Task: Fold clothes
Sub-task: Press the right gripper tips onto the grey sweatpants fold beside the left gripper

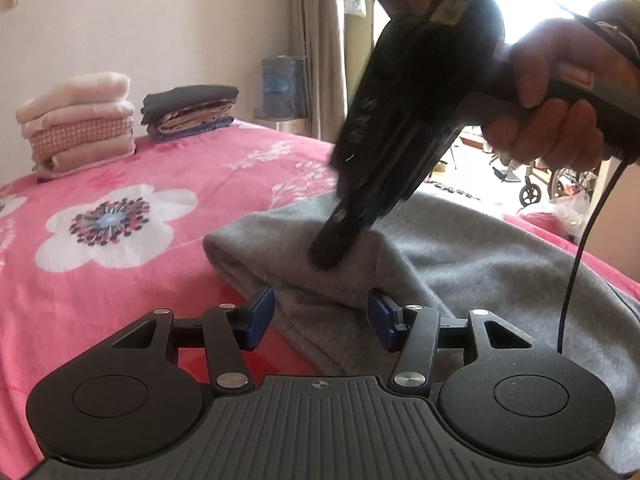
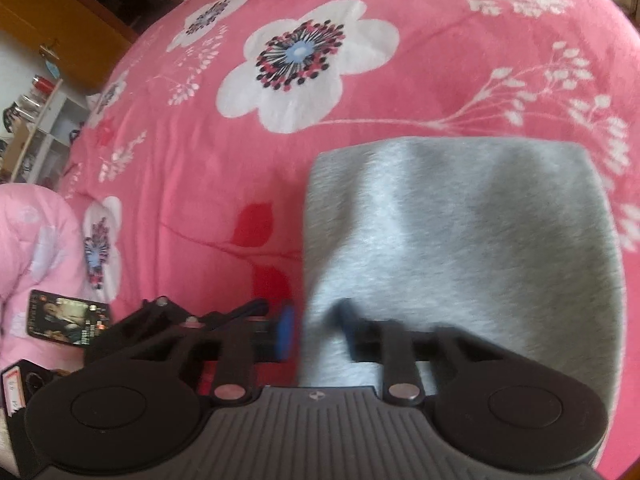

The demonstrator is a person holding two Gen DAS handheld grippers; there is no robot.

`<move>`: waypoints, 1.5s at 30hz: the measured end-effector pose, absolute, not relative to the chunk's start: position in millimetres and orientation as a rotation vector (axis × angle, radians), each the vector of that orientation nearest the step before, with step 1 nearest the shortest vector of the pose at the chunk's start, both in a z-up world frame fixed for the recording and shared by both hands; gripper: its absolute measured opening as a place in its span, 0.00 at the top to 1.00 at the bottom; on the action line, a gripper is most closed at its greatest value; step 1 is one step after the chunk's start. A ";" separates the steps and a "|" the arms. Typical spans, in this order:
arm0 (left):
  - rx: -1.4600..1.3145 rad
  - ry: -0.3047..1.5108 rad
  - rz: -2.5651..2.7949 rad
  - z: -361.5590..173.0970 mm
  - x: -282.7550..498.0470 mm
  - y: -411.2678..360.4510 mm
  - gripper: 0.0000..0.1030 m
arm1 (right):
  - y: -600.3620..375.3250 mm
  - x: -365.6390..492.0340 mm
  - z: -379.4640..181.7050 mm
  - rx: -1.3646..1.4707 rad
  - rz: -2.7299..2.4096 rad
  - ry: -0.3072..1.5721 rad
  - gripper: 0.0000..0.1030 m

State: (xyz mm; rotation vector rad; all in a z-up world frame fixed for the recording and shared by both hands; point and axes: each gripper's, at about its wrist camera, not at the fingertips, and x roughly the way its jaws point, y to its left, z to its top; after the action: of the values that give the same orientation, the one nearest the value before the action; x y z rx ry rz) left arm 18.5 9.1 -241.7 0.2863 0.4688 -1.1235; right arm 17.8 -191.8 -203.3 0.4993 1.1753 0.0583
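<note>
Far left, towel stack: folded pink and cream towels [image 1: 76, 120] sat piled at the far edge of the bed, against the wall.
Beside it, dark stack: folded dark and tan clothes [image 1: 190, 110] lay just right of the towels, apart from them.
Bed cover: pink blanket [image 1: 120, 264] with large white flowers covered the bed under everything.
Left hand-held gripper: left hand-held gripper [image 1: 322, 316] was low over the blanket, jaws wide apart, blue pads on either side of the near folded edge of the garment; no pad was visibly pressed into the cloth, nothing gripped.
Task item: grey sweatshirt [image 1: 460, 264] lay on the blanket right of centre, its left end folded over into a raised, rounded fold.
Right hand-held gripper: right hand-held gripper [image 1: 326, 254], motion-blurred, pointed down with its tip touching the top of the fold. In the right wrist view its jaws [image 2: 316, 328] stood partly open straddling the garment's left edge, one pad over the blanket, the other on grey cloth; grip not confirmed.
Right hand: a person's hand [image 1: 560, 120] held the gripper's handle, cable hanging below.
Right wrist view, left margin: a printed card [image 2: 68, 318] lay on pale pink bedding.
</note>
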 end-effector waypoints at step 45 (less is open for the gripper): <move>0.402 0.499 -1.275 -242.4 18.1 -14.8 0.50 | -221.4 -9.4 -173.4 0.546 -0.002 1.098 0.98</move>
State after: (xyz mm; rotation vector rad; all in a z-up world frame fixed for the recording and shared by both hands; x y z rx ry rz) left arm 18.1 -14.8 -242.4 0.4020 0.4990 -1.2748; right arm -9.4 -221.4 -173.4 0.5459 1.0979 -0.0024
